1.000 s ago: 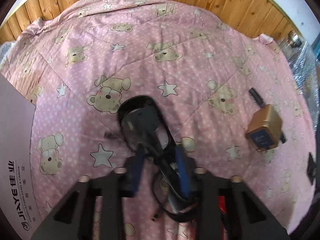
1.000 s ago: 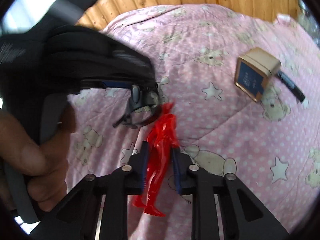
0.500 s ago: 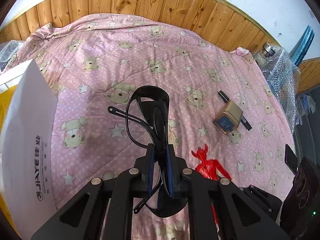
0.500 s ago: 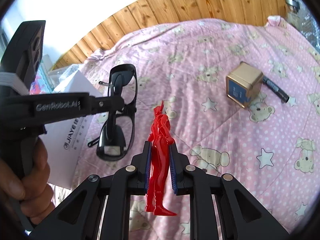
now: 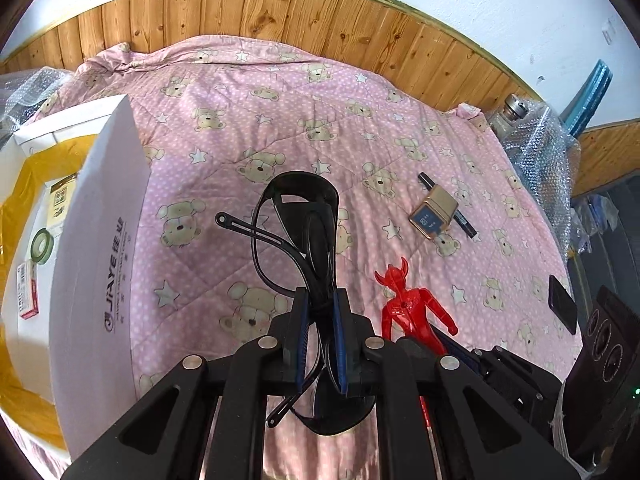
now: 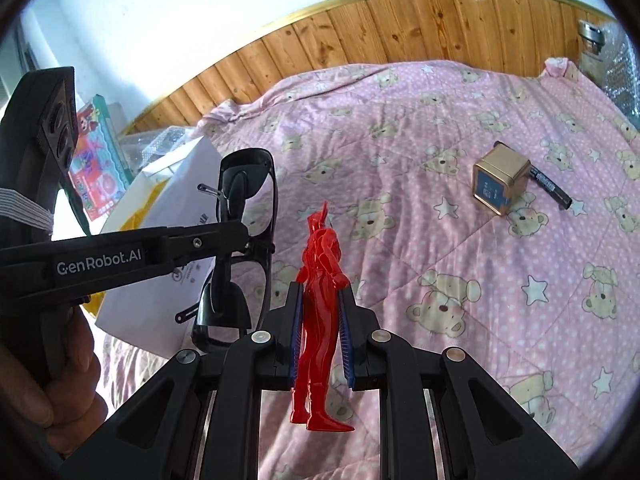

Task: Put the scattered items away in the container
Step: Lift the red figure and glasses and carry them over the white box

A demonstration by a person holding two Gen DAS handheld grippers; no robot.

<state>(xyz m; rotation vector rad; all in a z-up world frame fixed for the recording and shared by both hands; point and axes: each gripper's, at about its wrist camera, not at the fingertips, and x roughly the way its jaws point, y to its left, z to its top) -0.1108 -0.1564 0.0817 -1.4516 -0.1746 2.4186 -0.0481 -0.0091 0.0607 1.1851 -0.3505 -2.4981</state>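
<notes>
Both claws are now carrying their loads up off the bed: a sec ago the left claw [image 5: 320, 340] was low over the quilt, closing around the sunglasses [image 5: 298, 232], and the right claw [image 6: 320, 332] was pinching the red figure [image 6: 320, 300] while it lay on the fabric. Now the sunglasses are hanging clenched between the left pads, one temple arm splaying out to the side, and the figure is standing upright in the right claw's grip, feet dangling below the pads.

The white box [image 5: 96, 240] is coming into fuller view on the left (yellow lining inside, w/ a tape roll [image 5: 42, 245] and a small red-and-white packet already in it, as far as the fisheye edge lets me tell).

So two items are picked and heading toward the box; neither is over the opening yet, I'm judging. Next step is prob. swinging left and dropping them in.

The gold tin [image 6: 500, 184] and black marker [image 6: 550, 188] are lying touching on the pink quilt [image 6: 440, 120], well apart from the box, still to be collected.
</notes>
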